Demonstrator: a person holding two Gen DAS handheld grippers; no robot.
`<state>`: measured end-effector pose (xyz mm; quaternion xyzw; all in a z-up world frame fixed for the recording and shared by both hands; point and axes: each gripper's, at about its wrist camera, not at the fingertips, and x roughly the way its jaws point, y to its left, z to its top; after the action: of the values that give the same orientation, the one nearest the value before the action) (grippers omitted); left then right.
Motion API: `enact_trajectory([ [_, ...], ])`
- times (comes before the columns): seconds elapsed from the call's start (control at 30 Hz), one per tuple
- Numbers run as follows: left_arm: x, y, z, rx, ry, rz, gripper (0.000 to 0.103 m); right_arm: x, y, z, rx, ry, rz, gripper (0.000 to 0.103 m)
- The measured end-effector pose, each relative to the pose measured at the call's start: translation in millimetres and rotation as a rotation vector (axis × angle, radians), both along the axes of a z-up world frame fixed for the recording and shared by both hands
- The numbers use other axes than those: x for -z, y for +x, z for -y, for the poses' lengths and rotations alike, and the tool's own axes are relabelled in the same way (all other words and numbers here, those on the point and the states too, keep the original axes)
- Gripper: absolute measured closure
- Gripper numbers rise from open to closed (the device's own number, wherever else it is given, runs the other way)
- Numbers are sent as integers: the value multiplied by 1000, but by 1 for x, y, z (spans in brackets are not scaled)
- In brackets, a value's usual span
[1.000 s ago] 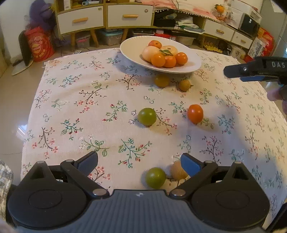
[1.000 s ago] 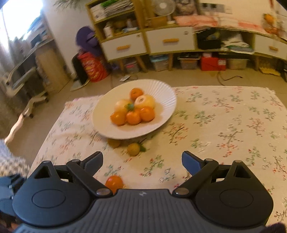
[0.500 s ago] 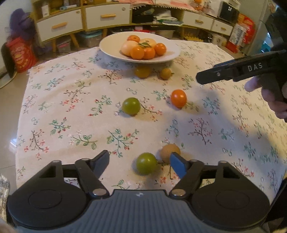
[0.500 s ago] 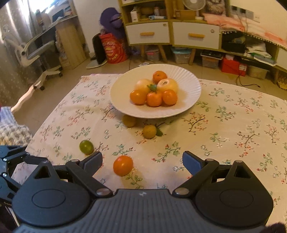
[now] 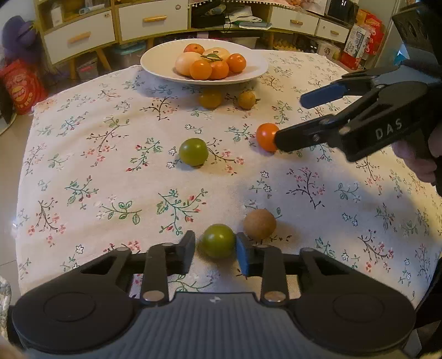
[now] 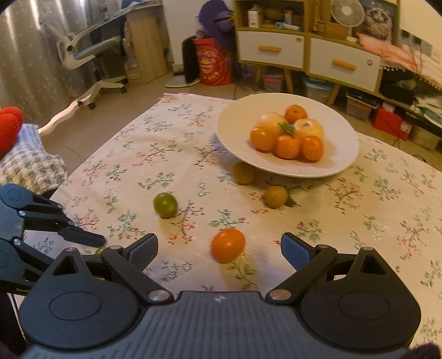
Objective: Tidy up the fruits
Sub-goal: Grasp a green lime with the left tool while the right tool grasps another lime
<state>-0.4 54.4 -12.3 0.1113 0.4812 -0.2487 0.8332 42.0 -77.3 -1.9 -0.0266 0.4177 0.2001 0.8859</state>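
A white plate [image 5: 154, 65] holding several oranges and pale fruits stands at the far side of the flowered tablecloth; it also shows in the right wrist view [image 6: 342, 163]. My left gripper [image 5: 215, 250] has its fingers closed in around a green fruit [image 5: 218, 240], the right pad touching it, a slim gap at the left. A brown fruit [image 5: 259, 223] lies beside it. My right gripper [image 6: 219, 248] is open, with an orange fruit [image 6: 228, 245] between its fingers on the cloth. A second green fruit [image 5: 193, 152] lies mid-table.
Two small yellow fruits [image 5: 210, 99] [image 5: 246, 100] lie just in front of the plate. Drawers and shelves [image 5: 149, 20] stand behind the table. An office chair [image 6: 91, 52] and a red bag [image 6: 212, 62] are on the floor to the left.
My left gripper has narrowed around the near green fruit. My right gripper has come down and forward so the orange fruit now lies between its open fingers.
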Motion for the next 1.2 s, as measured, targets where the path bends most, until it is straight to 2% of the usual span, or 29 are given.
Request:
enact_trajectory([
  [0.17,1,3,-1,-7,-8,6,100,1,4,-16,-42,-2,15,16],
  [0.43,-3,11,-11,-86,2,28,100,8,16,-41,-87,6,-2,42],
  [0.67,-5,19,-18,-143,-2,17,100,16,29,-62,-109,16,-41,51],
  [0.93,-5,21,-21,-157,1,1,100,24,41,-73,-102,3,-69,68],
  [1.2,-7,22,-25,-175,2,-1,100,29,44,-77,-97,-27,-76,77],
])
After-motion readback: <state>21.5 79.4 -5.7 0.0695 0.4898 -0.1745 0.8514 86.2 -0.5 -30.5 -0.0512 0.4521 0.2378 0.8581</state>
